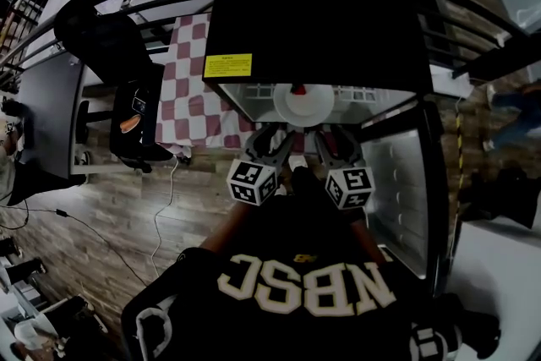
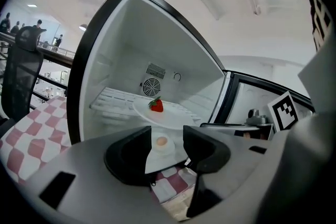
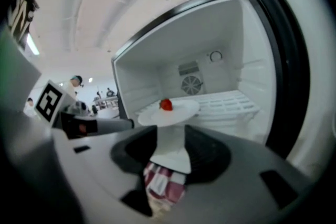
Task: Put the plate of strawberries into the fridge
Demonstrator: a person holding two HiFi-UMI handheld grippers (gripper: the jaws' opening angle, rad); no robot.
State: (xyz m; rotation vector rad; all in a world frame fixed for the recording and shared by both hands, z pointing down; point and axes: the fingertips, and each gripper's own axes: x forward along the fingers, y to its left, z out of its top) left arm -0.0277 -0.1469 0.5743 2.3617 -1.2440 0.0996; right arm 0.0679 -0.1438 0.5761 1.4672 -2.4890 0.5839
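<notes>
A white plate (image 1: 304,104) with one red strawberry (image 1: 298,88) lies on the wire shelf inside the open black fridge (image 1: 321,13). My left gripper (image 1: 275,135) and right gripper (image 1: 330,138) sit side by side just in front of the plate's near rim. In the left gripper view the plate (image 2: 168,118) and strawberry (image 2: 156,105) lie beyond the left gripper (image 2: 165,147), whose jaws stand apart. The right gripper (image 3: 171,147) is likewise open below the plate (image 3: 176,113) and strawberry (image 3: 166,104). A white surface shows in each gap, with no pad pressing on it.
The fridge door (image 1: 406,182) hangs open on the right. A red-and-white checked cloth (image 1: 190,89) lies to the fridge's left, and a black office chair (image 1: 110,46) stands further left. A fan vent (image 2: 151,85) sits in the fridge's back wall. A railing runs behind.
</notes>
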